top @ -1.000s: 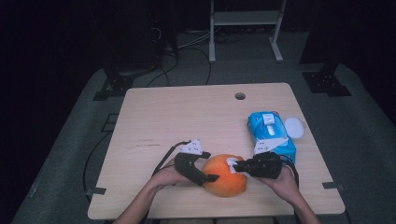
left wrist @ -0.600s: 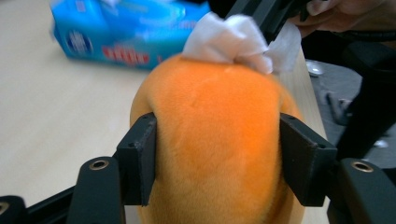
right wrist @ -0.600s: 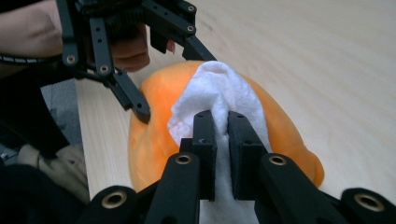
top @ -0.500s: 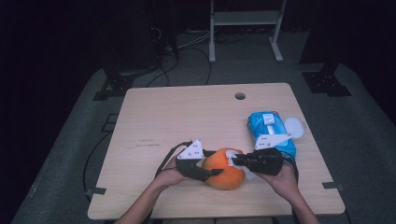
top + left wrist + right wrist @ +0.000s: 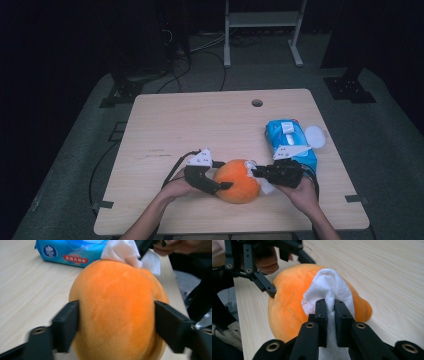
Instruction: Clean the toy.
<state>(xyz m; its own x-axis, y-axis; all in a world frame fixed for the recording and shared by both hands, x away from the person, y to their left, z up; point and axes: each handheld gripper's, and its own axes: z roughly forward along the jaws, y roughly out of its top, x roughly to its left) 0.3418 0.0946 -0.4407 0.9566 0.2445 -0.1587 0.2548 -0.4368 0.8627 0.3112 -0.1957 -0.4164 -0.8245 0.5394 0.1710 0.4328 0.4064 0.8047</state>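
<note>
An orange plush fruit [image 5: 239, 180] rests on the wooden table [image 5: 200, 130] near its front edge. My left gripper [image 5: 220, 181] is shut on it, one black jaw pressed into each side of the orange plush [image 5: 115, 307]. My right gripper [image 5: 256, 172] is shut on a white wipe [image 5: 329, 290], which lies against the top of the plush fruit [image 5: 289, 305]. The wipe [image 5: 122, 251] shows at the far end of the fruit in the left gripper view. My left gripper's fingers [image 5: 268, 288] reach the fruit from the far side in the right gripper view.
A blue pack of wet wipes [image 5: 290, 142] lies at the right of the table, with a white round lid [image 5: 315, 136] beside it. The blue pack [image 5: 72, 252] lies just beyond the fruit. A small hole [image 5: 257, 103] sits near the table's far edge.
My left gripper has turned and closed in on the plush fruit's side. The right gripper with the wipe has shifted slightly over the fruit's top.
</note>
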